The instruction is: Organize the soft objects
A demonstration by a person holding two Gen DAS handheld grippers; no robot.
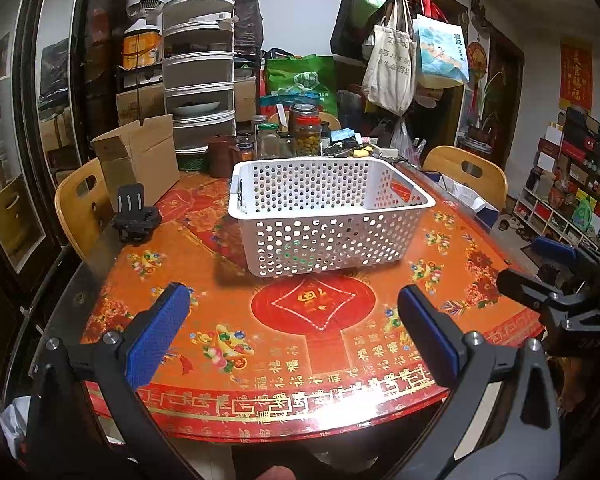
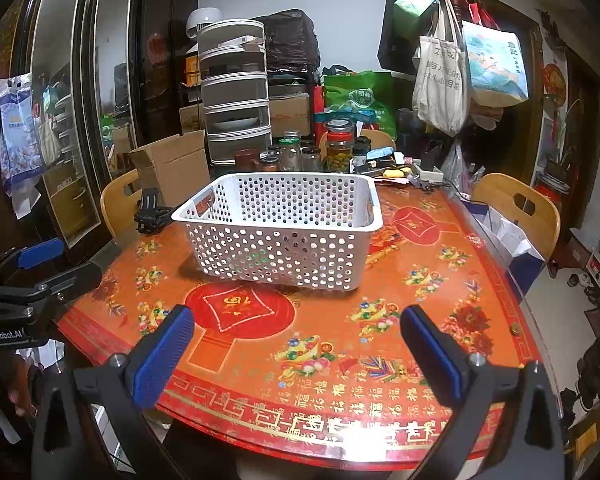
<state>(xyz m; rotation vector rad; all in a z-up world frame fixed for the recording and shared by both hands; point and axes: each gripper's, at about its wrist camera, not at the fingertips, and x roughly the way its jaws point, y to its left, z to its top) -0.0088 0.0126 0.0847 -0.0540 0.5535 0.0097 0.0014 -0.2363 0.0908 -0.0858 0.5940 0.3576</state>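
Both wrist cameras look forward from the surface's [image 1: 440, 248] near edge, sharing the white basket [image 1: 324, 216] [image 2: 284, 232] close ahead.

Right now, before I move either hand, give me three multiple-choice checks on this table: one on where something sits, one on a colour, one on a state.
1. Where does the cardboard box stand relative to the white basket, seen from the left wrist camera?
A. Inside it
B. Behind it to the left
C. In front of it, at the near table edge

2. What colour are the pads on the tongs?
A. Blue
B. Yellow
C. White

3. What state are the left tongs and right tongs in?
A. Both shut on cloth
B. One open, one shut
C. Both open, holding nothing

Answers: 1 B, the box stands at the far left by a chair. 2 A, blue pads show in both views. 3 C, bare tablecloth shows between each pair of fingers.
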